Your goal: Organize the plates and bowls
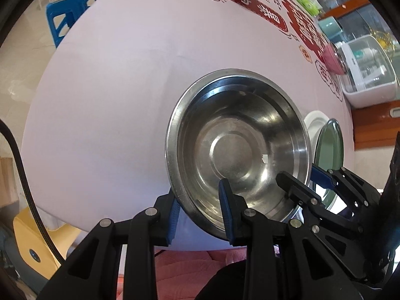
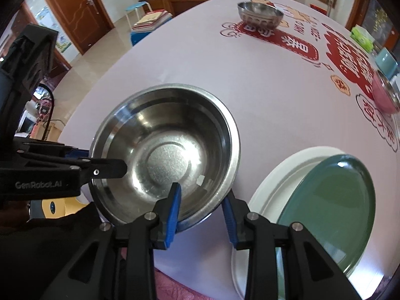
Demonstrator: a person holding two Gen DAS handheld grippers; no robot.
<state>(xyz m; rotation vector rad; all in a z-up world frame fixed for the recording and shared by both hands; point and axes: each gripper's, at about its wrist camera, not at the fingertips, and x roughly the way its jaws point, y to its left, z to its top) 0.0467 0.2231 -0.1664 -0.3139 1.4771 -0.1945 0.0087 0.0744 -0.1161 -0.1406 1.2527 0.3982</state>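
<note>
A wide, shiny stainless-steel basin [image 1: 237, 150], empty, sits near the edge of a white table [image 1: 100, 112], its rim clamped by both the left gripper [image 1: 200, 212] and the right gripper [image 2: 201, 215]. Only the right wrist view fully shows the dark green plate [image 2: 330, 212] stacked on a white plate [image 2: 275, 175] beside it.

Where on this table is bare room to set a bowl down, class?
Free: the wide cloth between the big steel bowl and the far small steel bowl. Crowded: the near edge, where both claws straddle the big bowl's rim beside the green plate on the white plate.
</note>
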